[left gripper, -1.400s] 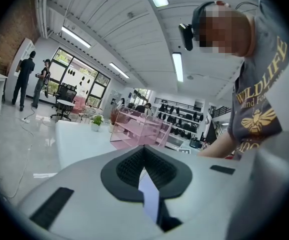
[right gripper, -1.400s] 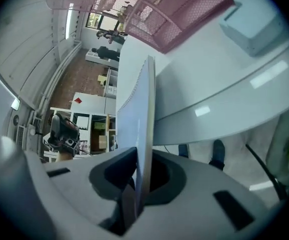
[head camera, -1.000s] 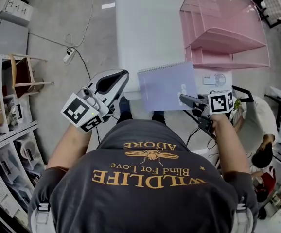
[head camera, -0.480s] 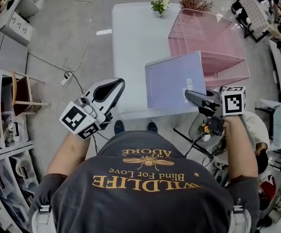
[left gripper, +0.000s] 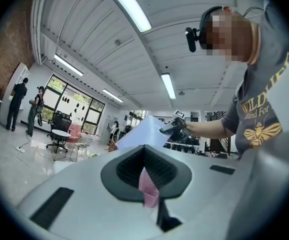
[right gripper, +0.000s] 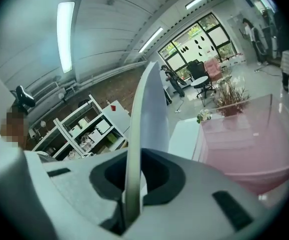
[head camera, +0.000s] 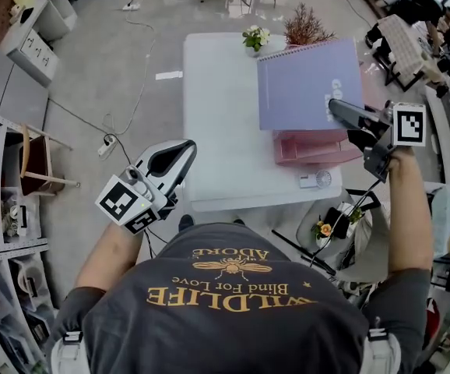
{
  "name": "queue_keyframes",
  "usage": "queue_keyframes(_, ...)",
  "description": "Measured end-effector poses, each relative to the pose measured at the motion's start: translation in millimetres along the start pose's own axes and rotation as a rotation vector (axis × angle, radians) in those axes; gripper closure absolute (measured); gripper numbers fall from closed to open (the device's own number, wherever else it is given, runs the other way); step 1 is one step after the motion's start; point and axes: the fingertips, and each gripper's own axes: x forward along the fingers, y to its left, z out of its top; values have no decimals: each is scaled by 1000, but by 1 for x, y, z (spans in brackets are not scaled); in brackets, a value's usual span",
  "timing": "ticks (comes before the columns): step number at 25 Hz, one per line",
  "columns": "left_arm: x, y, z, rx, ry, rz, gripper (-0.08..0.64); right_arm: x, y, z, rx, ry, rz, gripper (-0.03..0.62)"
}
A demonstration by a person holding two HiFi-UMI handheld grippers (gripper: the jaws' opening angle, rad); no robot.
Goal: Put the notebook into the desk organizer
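**1. Task item.** The notebook is lavender, with a spiral binding along its far edge. My right claw pinches its right edge. In the right gripper view the cover stands edge-on between the pressed jaws.

**2. Change.** A second ago the notebook hung low over the near edge of the table, short of the desk organizer. It is now higher and farther out, held in the air above the pink organizer, and it hides most of the organizer in the head view. It is not yet in any compartment.

**3. Meaning.** I judge the carry to be nearly complete. What remains is to line the notebook up with a slot, lower it and release it.

**4. Other claw.** My left claw has its jaws pressed together on nothing. It stays off the near left corner of the table, well apart from the notebook.

**5. Writing.**
- The white letters on the notebook cover are partly hidden by my right claw, so I cannot read them.
- My T-shirt reads "ADORE", "Blind For Love" and "WILDLIFE", upside down in the head view.
- No label shows on the organizer.
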Motion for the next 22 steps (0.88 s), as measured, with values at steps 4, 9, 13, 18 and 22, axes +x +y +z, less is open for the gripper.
queue_keyframes(4,-1,3,-2,1,6,17,558,-11,-31,40,3,-20,-22,561)
queue_keyframes(9,-3,7,-3,7,15,35,558,-17,-83,68,72,-15,-61,561)
queue_keyframes(13,-5,9,-6,3,25,46,558,-24,-134,68,129,18,-137,561)
queue_keyframes(18,-6,12,-11,-4,42,56,558,-38,-191,46,237,66,-247,560)
queue_keyframes(22,-6,11,-14,-9,57,60,558,-46,-233,21,345,98,-330,551)
